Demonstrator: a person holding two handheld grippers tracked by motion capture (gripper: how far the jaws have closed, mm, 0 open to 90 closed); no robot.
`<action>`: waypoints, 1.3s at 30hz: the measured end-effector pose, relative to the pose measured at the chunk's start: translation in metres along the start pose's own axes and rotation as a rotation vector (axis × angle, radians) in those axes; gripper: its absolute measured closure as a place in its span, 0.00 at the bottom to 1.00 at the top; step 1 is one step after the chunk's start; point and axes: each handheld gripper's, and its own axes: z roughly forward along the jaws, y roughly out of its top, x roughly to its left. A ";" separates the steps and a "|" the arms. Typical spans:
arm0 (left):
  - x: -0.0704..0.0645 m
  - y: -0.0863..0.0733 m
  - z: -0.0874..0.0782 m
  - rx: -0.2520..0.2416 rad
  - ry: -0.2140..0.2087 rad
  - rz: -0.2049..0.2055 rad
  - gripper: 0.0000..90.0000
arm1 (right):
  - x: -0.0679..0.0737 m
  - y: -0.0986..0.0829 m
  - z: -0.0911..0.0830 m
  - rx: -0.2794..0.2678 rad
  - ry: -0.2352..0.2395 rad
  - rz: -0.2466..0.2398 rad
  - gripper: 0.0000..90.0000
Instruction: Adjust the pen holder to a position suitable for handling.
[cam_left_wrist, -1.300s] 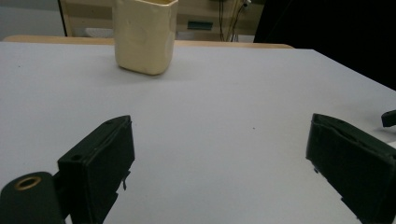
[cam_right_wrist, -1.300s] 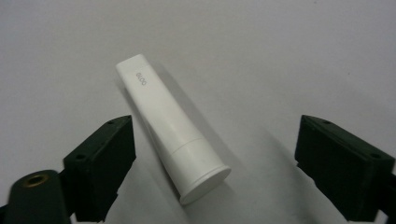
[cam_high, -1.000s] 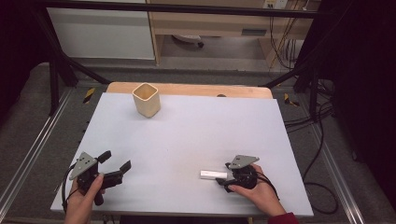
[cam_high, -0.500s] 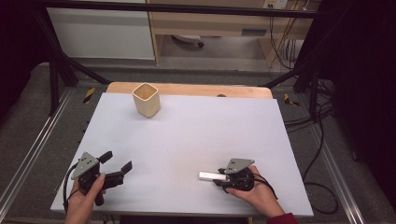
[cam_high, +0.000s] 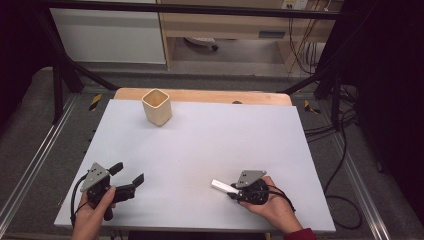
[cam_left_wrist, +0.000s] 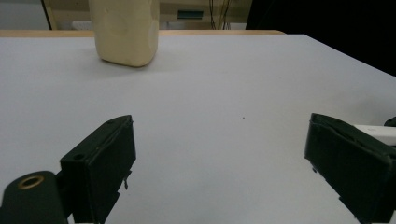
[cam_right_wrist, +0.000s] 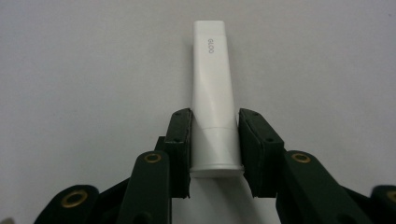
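Where the high view shows the bench (cam_high: 200, 150), the right gripper (cam_high: 234, 190) sits at lower right of the frame, pinching a white tube (cam_high: 223, 186) whose long axis runs toward the left and slightly up-frame. The left gripper (cam_high: 127, 176), lower left, has its jaws spread with nothing between them. A beige cup (cam_high: 157, 106) stands upper left.

Left gripper view: jaws wide apart over bare bench; cup (cam_left_wrist: 124, 30) at top left.

Right gripper view: tube (cam_right_wrist: 213, 93) points straight up-frame, flat end away, jaws clamped on its capped end.

cup (cam_left_wrist: 124, 30) top cut off, tube (cam_left_wrist: 377, 133) mostly hidden
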 end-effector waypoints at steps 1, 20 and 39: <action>-0.001 0.001 0.000 -0.008 0.003 0.004 0.10 | 0.000 0.000 0.000 -0.003 0.001 -0.005 0.74; -0.014 0.017 0.044 -0.054 -0.022 -0.049 0.11 | -0.016 0.014 0.000 -0.077 -0.090 0.031 0.75; -0.048 0.017 0.060 -0.093 -0.179 -0.154 0.08 | 0.010 0.055 0.006 -0.279 -0.166 0.022 0.75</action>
